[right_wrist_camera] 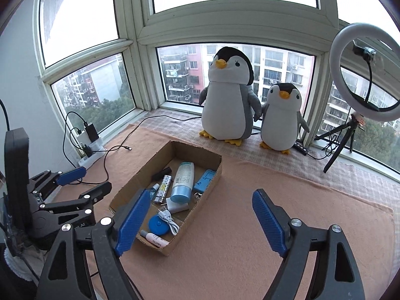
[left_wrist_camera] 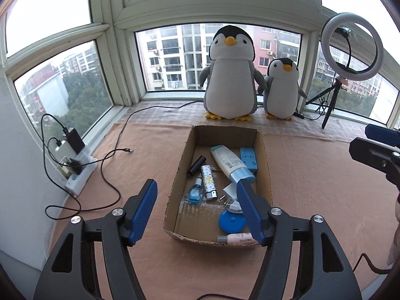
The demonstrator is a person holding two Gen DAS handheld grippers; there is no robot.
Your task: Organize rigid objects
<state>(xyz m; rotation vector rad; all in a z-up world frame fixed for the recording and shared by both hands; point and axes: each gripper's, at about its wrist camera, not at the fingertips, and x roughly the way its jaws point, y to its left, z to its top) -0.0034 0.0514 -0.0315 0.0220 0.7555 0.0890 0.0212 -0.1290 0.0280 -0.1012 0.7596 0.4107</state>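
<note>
While both claws hang empty at the bottom of their frames, the left gripper (left_wrist_camera: 197, 210) and right gripper (right_wrist_camera: 202, 222) stand wide. At centre frame, the cardboard box (left_wrist_camera: 175, 175) holds a lotion bottle (left_wrist_camera: 228, 161), lighter (left_wrist_camera: 208, 181) and blue disc (left_wrist_camera: 228, 221). Farther back, upper centre, two toy penguins (left_wrist_camera: 231, 75) face the window.

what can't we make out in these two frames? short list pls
- Left wrist view: the right finger of the left tongs covers part of the white cable and blue round disc in the cardboard box.
- Both views: label text on the lotion bottle is too small to read.
- Right wrist view: right tongs finger hides the box's near-left wall.
- Left wrist view: the right tongs are cut off by the frame's right edge.
</note>
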